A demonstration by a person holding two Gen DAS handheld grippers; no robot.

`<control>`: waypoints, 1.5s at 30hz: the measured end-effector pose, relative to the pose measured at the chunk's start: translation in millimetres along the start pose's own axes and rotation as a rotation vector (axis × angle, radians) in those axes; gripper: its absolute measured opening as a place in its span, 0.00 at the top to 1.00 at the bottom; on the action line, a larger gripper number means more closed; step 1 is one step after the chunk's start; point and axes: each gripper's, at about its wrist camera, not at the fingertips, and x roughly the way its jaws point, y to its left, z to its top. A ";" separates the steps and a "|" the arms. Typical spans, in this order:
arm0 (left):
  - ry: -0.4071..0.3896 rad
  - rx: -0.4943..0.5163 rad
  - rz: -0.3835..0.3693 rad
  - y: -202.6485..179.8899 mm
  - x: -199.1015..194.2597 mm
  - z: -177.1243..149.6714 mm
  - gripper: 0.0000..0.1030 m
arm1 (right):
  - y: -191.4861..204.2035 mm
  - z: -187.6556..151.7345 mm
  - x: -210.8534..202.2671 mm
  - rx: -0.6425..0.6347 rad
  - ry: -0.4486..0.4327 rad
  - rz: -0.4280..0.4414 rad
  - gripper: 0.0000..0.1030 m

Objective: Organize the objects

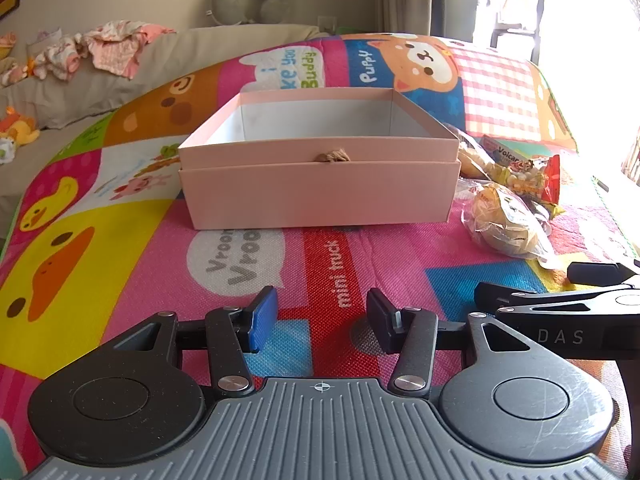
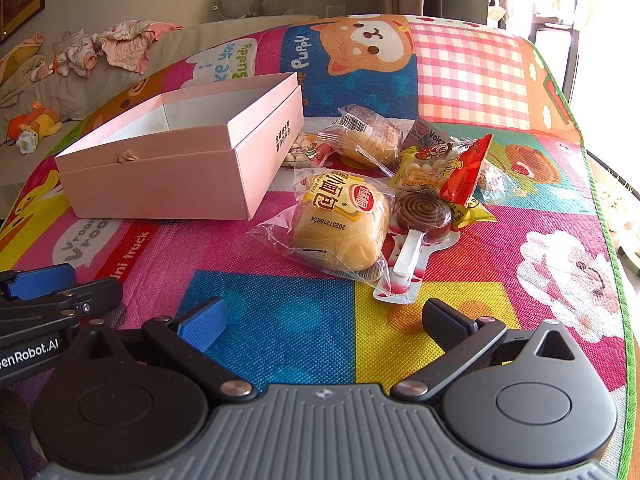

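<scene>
An open pink box (image 1: 320, 188) (image 2: 168, 172) stands on the colourful play mat; what shows of its inside is empty. To its right lies a pile of wrapped snacks: a bagged bread bun (image 2: 340, 224) (image 1: 504, 220), a swirl lollipop (image 2: 420, 216), a second bagged bun (image 2: 368, 136), a red and yellow candy bag (image 2: 444, 172) (image 1: 528, 176) and a small candy pack (image 2: 308, 150). My left gripper (image 1: 322, 320) is open and empty, low over the mat before the box. My right gripper (image 2: 324, 320) is open wide and empty, short of the bread bun.
The mat (image 2: 460, 80) covers a raised surface with its right edge (image 2: 600, 184) near a bright window. A grey sofa (image 1: 100, 80) with baby clothes and a plush toy (image 2: 34, 124) lies at the back left. Each gripper shows in the other's view (image 1: 560, 300) (image 2: 44, 292).
</scene>
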 end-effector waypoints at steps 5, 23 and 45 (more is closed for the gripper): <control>0.000 0.003 0.002 -1.1 1.3 -0.8 0.48 | 0.0 0.0 -0.1 0.000 0.000 0.000 0.00; -0.001 0.000 -0.003 1.1 1.8 -2.1 0.48 | 0.0 0.0 0.0 0.000 0.000 0.000 0.00; 0.000 0.008 0.002 0.2 2.4 -2.7 0.48 | 0.8 -0.3 0.6 0.000 -0.001 -0.001 0.00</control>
